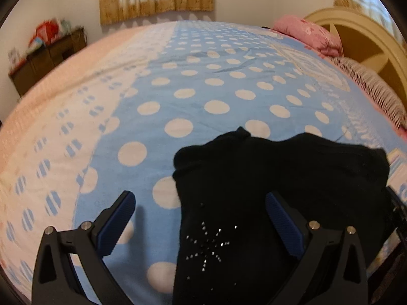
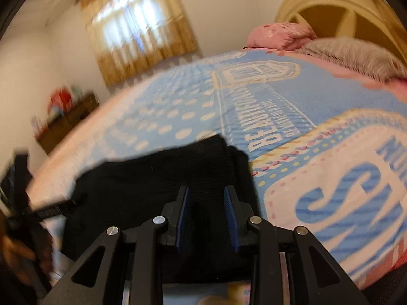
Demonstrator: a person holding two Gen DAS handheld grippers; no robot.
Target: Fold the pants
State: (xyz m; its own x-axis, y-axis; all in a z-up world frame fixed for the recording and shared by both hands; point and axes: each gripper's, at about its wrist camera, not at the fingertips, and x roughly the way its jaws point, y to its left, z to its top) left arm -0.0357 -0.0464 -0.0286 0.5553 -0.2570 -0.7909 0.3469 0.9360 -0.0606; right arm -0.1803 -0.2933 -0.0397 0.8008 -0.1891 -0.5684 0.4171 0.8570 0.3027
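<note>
We note black pants (image 1: 267, 190) on bed (image 1: 178, 89), 6 o'clock. Left tool (image 1: 201, 216) apart, empty. Only left view shows rhinestone star (image 1: 207, 246); only right view, right tool (image 2: 207, 203) narrowly apart over cloth, grip unclear.

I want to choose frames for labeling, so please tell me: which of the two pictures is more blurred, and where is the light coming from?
Right wrist view: clearly more blurred, the curtain and bedspread smeared. Left wrist view: mostly sharp, the dots on the bedspread crisp, only the far left edge soft. Both views: daylight through the curtained window, fisheye bending the bed; the black pants show little detail.
</note>
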